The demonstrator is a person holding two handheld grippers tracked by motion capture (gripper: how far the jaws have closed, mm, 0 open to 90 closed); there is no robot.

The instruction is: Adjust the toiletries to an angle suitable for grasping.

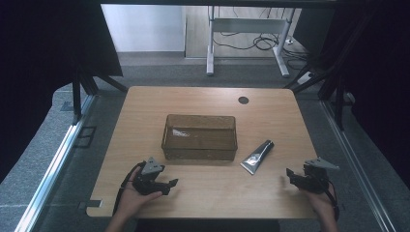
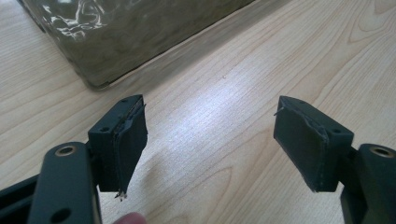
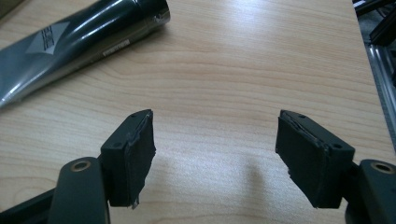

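Note:
A clear brownish plastic bin [image 1: 199, 137] stands in the middle of the wooden table [image 1: 208, 101]; its corner [image 2: 112, 42] shows in the left gripper view. A dark grey squeeze tube [image 1: 257, 156] lies flat to the right of the bin, and its body [image 3: 70, 42] shows at the upper left of the right gripper view. My left gripper [image 1: 169, 186] rests near the table's front left, open, with bare wood between its jaws [image 2: 210, 140]. Near the front right edge my right gripper [image 1: 289, 176] is open too, nothing between its jaws [image 3: 215, 154].
A round cable hole [image 1: 243, 100] sits at the table's far right. Beyond the table stands a white desk frame [image 1: 246, 38] with cables on the floor. Dark curtains and metal rails [image 1: 53, 164] flank both sides.

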